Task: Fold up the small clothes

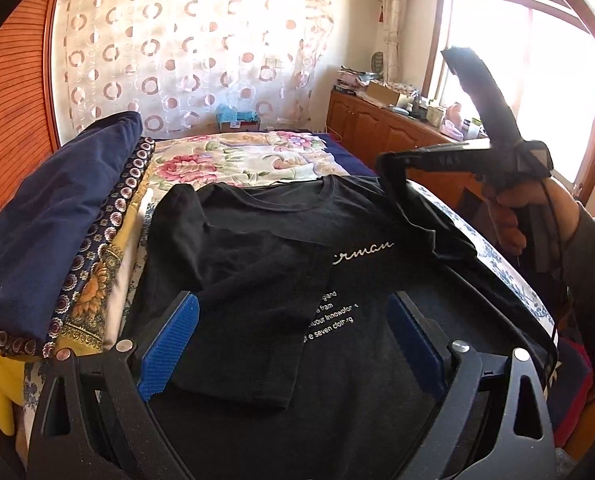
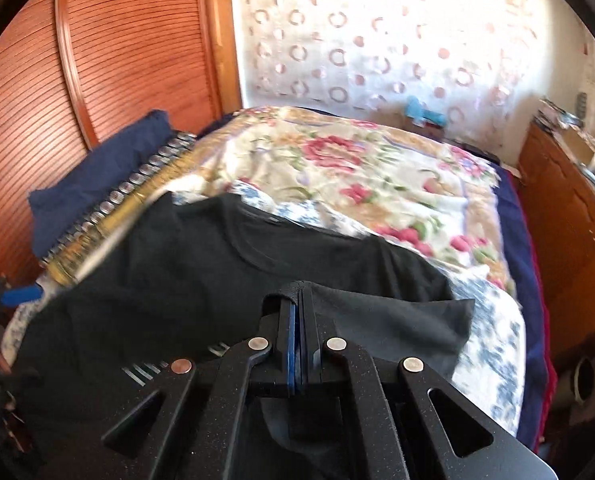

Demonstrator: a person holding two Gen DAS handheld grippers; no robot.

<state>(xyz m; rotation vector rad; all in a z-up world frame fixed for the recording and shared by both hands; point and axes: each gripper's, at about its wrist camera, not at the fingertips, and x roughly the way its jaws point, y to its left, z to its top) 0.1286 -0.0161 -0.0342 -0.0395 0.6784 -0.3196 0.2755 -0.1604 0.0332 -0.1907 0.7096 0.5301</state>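
A black T-shirt (image 1: pixel 257 248) with white lettering lies on the bed, neck hole toward the far end, its left side folded in over the chest. My left gripper (image 1: pixel 293 340) hovers open low over the shirt's lower half, and its blue pads (image 1: pixel 169 344) press on nothing. A hand holds my right gripper (image 1: pixel 387 166) at the shirt's right side, shut on the right sleeve edge, which hangs lifted off the bed. In the right wrist view the right gripper (image 2: pixel 297 300) has its pads together, with the T-shirt (image 2: pixel 177 272) spreading out below it.
A stack of folded cloth with a navy piece (image 1: pixel 57 208) on top lies along the left of the bed. A floral blanket (image 1: pixel 237 156) covers the far half. A wooden cabinet (image 1: pixel 377 124) with clutter stands at the right under the window. A slatted wooden door (image 2: pixel 97 60) is at the left.
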